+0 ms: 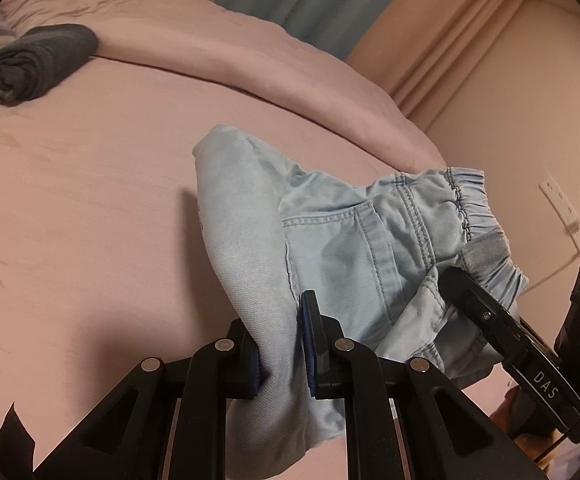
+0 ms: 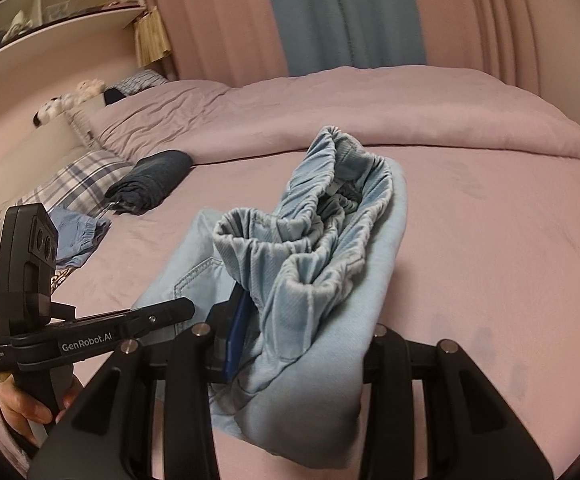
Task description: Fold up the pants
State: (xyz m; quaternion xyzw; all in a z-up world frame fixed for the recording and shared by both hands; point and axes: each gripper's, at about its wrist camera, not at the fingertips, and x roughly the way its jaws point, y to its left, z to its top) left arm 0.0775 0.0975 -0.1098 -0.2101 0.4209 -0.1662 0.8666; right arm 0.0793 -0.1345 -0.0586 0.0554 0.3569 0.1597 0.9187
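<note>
The light blue denim pants (image 1: 350, 232) hang bunched above the pink bed (image 1: 69, 200), held up by both grippers. My left gripper (image 1: 283, 344) is shut on a fold of a plain leg panel, its blue pads pressing the cloth from both sides. To the right, my right gripper (image 1: 454, 280) bites the cloth just below the elastic waistband (image 1: 466, 208). In the right wrist view the right gripper (image 2: 306, 340) is shut on a thick bundle of pants (image 2: 330, 240) with the gathered waistband on top; its right finger is hidden by cloth. The left gripper (image 2: 161, 312) shows at the left, held by a hand (image 2: 21, 404).
A folded dark garment (image 2: 149, 184) lies near a plaid pillow (image 2: 73, 180), with another light blue garment (image 2: 77, 236) beside it. The rolled-back pink duvet (image 2: 370, 120) runs along the far side of the bed. Curtains hang behind, and a wall socket (image 1: 566, 208) is to the right.
</note>
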